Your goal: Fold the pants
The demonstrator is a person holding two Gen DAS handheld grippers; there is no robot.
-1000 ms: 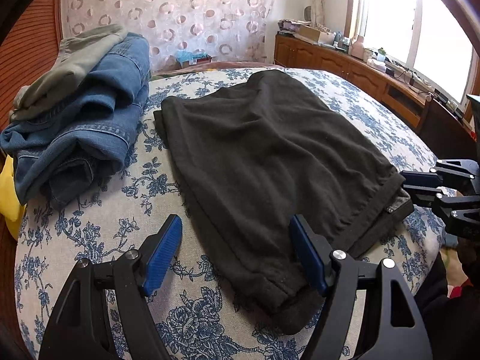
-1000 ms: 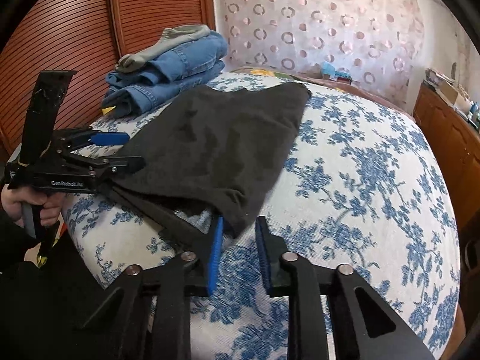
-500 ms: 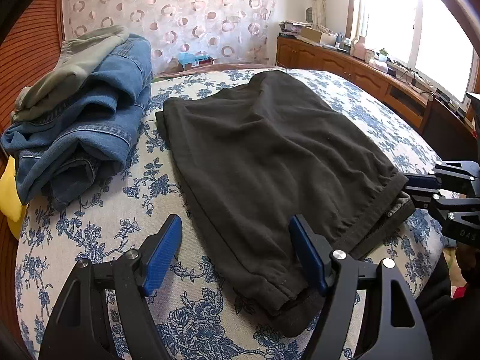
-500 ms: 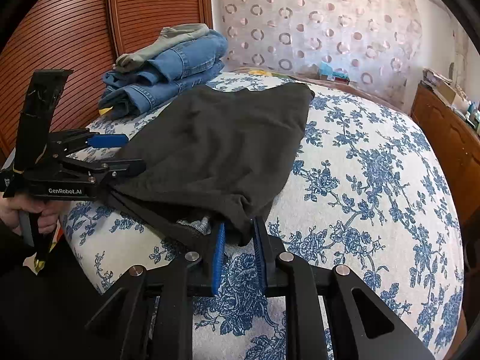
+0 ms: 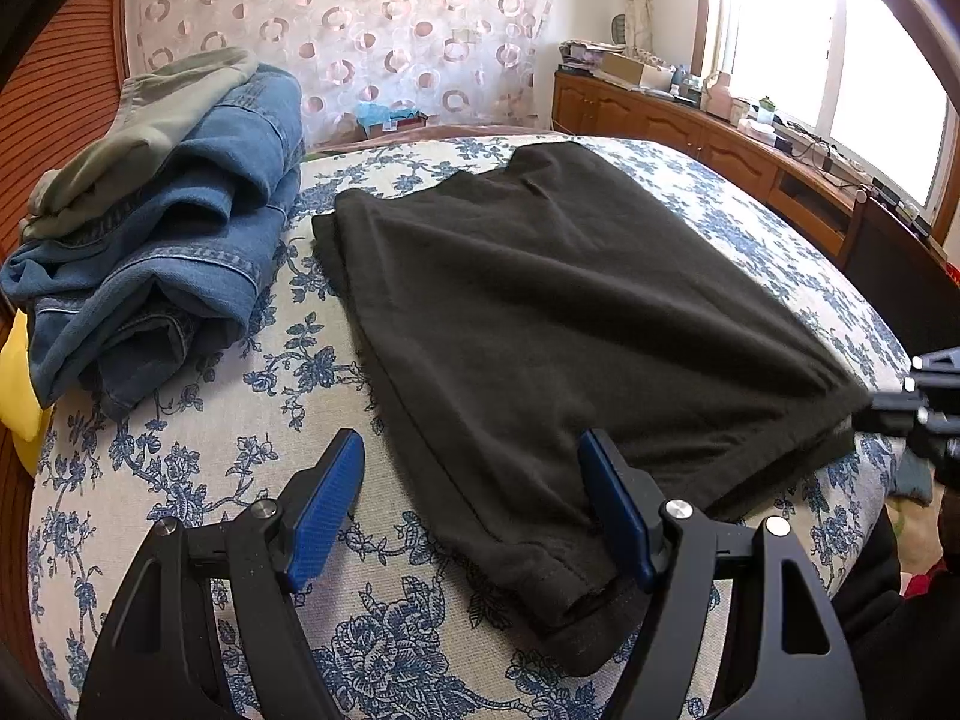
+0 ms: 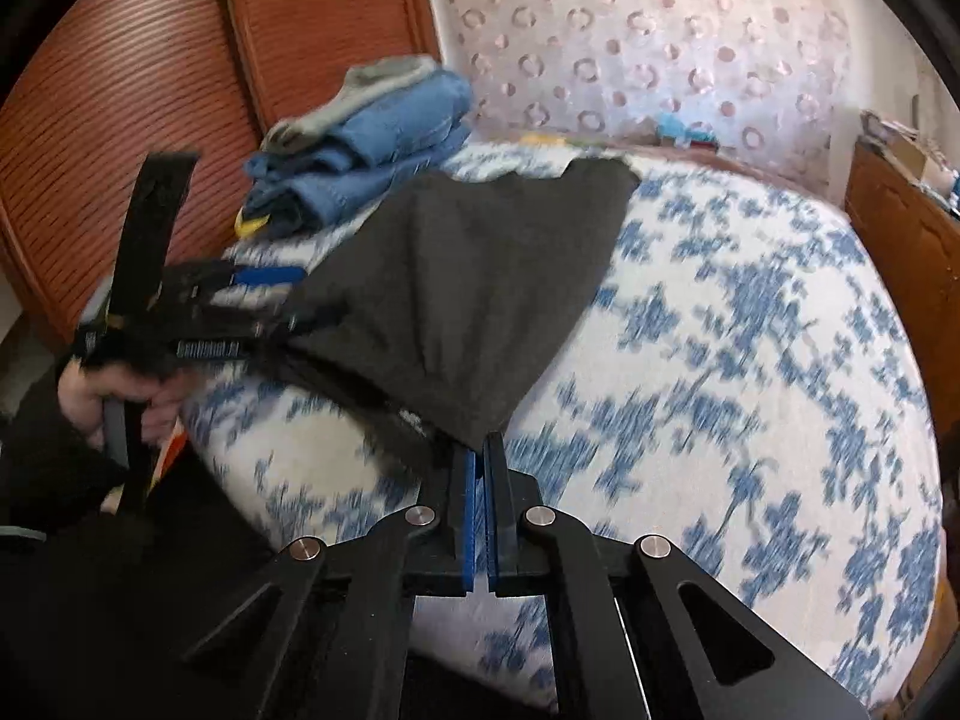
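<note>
We note the dark pants [image 5: 540,312] lying folded flat on the blue-floral bedspread [image 5: 198,480], their near end at the bed's front edge. Our left gripper [image 5: 471,504] stands wide open, blue pads either side of the near corner of the pants; the right-hand pad sits against the fabric edge, but we cannot tell whether it presses it. Our right gripper [image 6: 480,480] has its pads drawn together on a corner of the pants [image 6: 468,300], the cloth rising in a taut fan from the jaws (a thin slit remains between the pads lower down). From the left wrist view only the tip of the right gripper [image 5: 924,408] shows at the frame edge, blurred, and the corner it holds is hard to make out. The right wrist view is motion-smeared: the left gripper [image 6: 252,312] and the hand [image 6: 108,396] on its handle read as dark shapes. A stack of folded jeans [image 5: 162,252] with a grey-green garment [image 5: 144,126] on top lies well apart from the pants, partly covering something yellow [image 5: 18,396].
</note>
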